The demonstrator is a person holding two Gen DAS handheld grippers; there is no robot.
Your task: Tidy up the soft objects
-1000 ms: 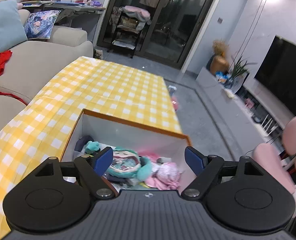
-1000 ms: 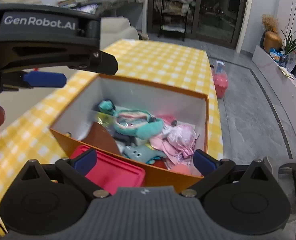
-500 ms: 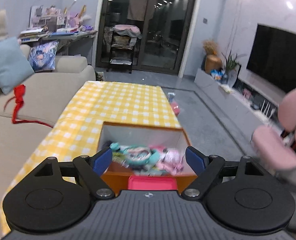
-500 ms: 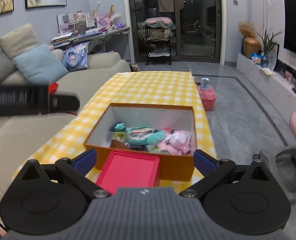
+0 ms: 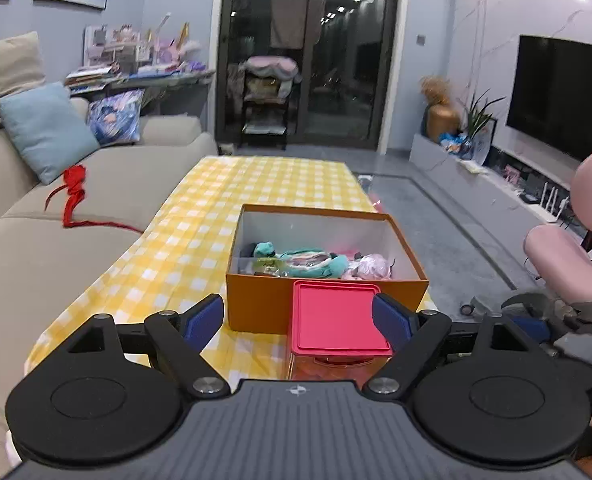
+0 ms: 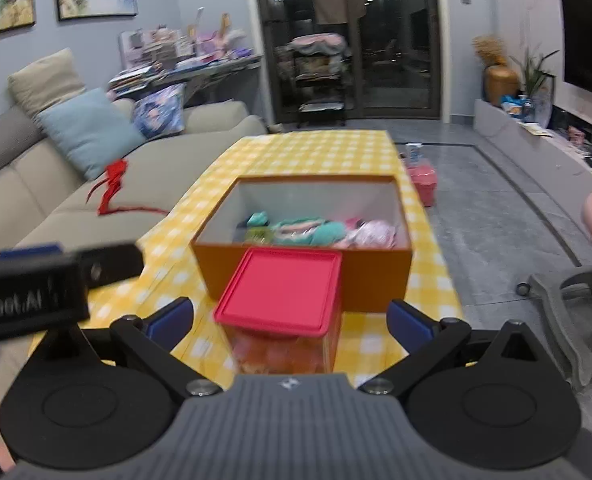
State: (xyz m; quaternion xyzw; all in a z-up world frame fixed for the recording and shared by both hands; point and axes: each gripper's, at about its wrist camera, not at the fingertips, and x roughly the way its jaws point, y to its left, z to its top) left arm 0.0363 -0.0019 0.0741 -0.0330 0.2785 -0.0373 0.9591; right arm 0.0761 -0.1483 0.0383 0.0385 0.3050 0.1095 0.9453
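Observation:
An orange cardboard box (image 5: pixel 255 304) (image 6: pixel 376 276) stands on the yellow checked table (image 5: pixel 191 240) (image 6: pixel 320 152). Inside lie soft toys: a teal plush (image 5: pixel 300 262) (image 6: pixel 308 232) and a pink plush (image 5: pixel 370 266) (image 6: pixel 372 232). A clear container with a red lid (image 5: pixel 338 320) (image 6: pixel 281 290) stands in front of the box, nearer to me. My left gripper (image 5: pixel 298 322) is open and empty, held back from the container. My right gripper (image 6: pixel 289 324) is open and empty too, short of the container. The left gripper's body (image 6: pixel 35 288) shows at the right wrist view's left edge.
A beige sofa (image 5: pixel 55 232) (image 6: pixel 55 200) with a blue cushion (image 5: pixel 43 132) and a red ribbon (image 5: pixel 73 196) (image 6: pixel 113 188) runs along the table's left. A pink chair (image 5: pixel 572 248) stands right. A pink basket (image 6: pixel 422 178) sits on the grey floor beyond the table.
Both grippers pulled back and up from over the box. The box and the red-lidded container now lie farther ahead, and more of the room shows.

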